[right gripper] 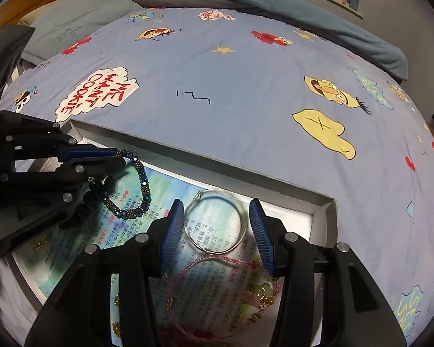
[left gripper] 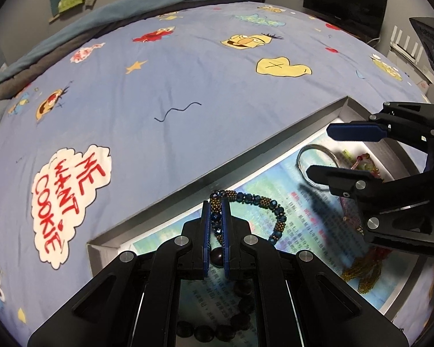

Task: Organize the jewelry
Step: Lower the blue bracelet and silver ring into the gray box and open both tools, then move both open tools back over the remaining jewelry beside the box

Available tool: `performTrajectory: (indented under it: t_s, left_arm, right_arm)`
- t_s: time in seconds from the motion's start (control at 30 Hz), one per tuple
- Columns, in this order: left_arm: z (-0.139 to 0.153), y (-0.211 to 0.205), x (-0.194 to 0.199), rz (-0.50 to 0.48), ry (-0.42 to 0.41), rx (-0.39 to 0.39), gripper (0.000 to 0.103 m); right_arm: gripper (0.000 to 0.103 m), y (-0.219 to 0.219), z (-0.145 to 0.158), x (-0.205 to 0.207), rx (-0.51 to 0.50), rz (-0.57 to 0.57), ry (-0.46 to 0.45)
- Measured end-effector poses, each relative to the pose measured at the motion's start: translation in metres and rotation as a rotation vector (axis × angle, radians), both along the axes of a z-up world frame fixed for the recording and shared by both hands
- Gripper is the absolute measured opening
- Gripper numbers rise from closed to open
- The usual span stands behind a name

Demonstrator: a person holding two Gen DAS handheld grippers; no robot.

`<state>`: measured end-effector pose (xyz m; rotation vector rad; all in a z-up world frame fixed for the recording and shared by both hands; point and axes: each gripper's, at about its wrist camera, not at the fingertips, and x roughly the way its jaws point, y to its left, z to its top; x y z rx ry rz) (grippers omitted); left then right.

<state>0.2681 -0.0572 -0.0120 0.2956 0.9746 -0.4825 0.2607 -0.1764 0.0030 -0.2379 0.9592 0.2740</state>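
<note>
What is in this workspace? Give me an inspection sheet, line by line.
Surface: blue cartoon-print bedsheet with a shallow grey tray on it, lined with a printed page.
Job's things: blue beaded bracelet, silver bangle, pink cord bracelet, dark bead bracelet, gold beaded piece, all over the tray.
Clutter: nothing seen on the sheet.
Grippers: left tool shut on the blue beaded bracelet; right tool open, its fingers either side of the silver bangle.
Cables: a white one by the monitor.
Surroundings: folded blanket, pillow.
</note>
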Motion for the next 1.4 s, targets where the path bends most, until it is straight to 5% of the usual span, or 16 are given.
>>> performTrajectory:
  t_s: [0.1, 0.33, 0.4, 0.53, 0.63, 0.77, 1.07, 1.4]
  left_arm:
    - [0.002, 0.0, -0.003, -0.004, -0.015, 0.011, 0.024]
    - [0.02, 0.014, -0.014, 0.037, -0.055, 0.01, 0.028]
    - [0.027, 0.018, -0.02, 0.053, -0.071, 0.005, 0.043]
    - [0.049, 0.028, -0.039, 0.084, -0.108, -0.016, 0.057]
    - [0.066, 0.035, -0.06, 0.111, -0.158, -0.016, 0.083]
    - [0.081, 0.048, -0.091, 0.135, -0.195, -0.027, 0.091]
    - [0.086, 0.066, -0.166, 0.164, -0.229, -0.024, 0.092]
    - [0.052, 0.067, -0.227, 0.176, -0.202, -0.041, 0.093]
  right_arm:
    - [0.063, -0.003, 0.005, -0.002, 0.019, -0.004, -0.017]
    - [0.067, -0.012, 0.023, -0.014, 0.025, -0.033, -0.049]
    - [0.071, -0.016, 0.03, -0.021, 0.037, -0.043, -0.056]
    - [0.078, -0.021, 0.047, -0.041, 0.053, -0.057, -0.08]
    - [0.089, -0.025, 0.062, -0.063, 0.081, -0.065, -0.106]
    - [0.097, -0.033, 0.082, -0.102, 0.124, -0.085, -0.158]
    - [0.097, -0.038, 0.098, -0.177, 0.168, -0.1, -0.232]
    - [0.097, -0.03, 0.075, -0.235, 0.152, -0.087, -0.254]
